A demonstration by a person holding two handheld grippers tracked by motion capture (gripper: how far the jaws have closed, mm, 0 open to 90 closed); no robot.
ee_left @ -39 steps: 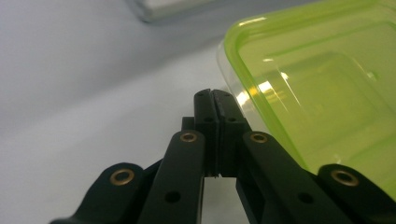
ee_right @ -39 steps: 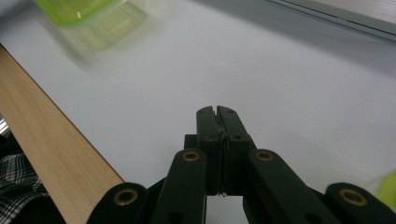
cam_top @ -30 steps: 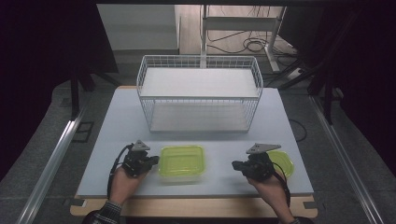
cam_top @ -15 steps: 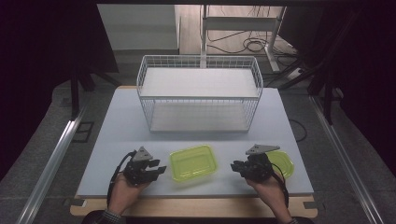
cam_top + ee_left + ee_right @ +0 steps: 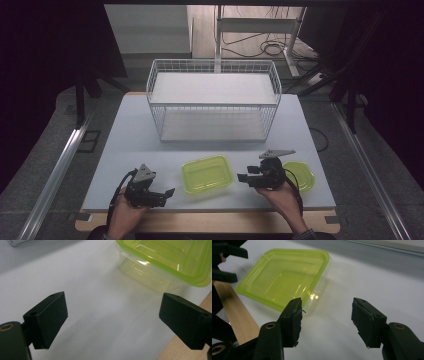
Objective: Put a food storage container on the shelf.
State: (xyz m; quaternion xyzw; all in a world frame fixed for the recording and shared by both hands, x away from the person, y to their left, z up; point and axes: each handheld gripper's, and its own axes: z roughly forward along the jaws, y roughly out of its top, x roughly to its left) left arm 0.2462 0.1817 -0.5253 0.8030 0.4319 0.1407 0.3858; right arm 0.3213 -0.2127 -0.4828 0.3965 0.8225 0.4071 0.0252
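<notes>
Centrally green-rimmed container [image 5: 207, 173] (lidded), wire basket [image 5: 213, 106] behind w/ white liner

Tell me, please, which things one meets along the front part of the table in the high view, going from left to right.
left gripper → green rectangular container → right gripper → round green lid, partly hidden behind the right gripper.

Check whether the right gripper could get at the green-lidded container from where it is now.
Probably yes. The right gripper sits just beside the green-lidded container, jaws open with nothing between them, pointing toward it across bare table. The left gripper stands off at the container's other side.
</notes>
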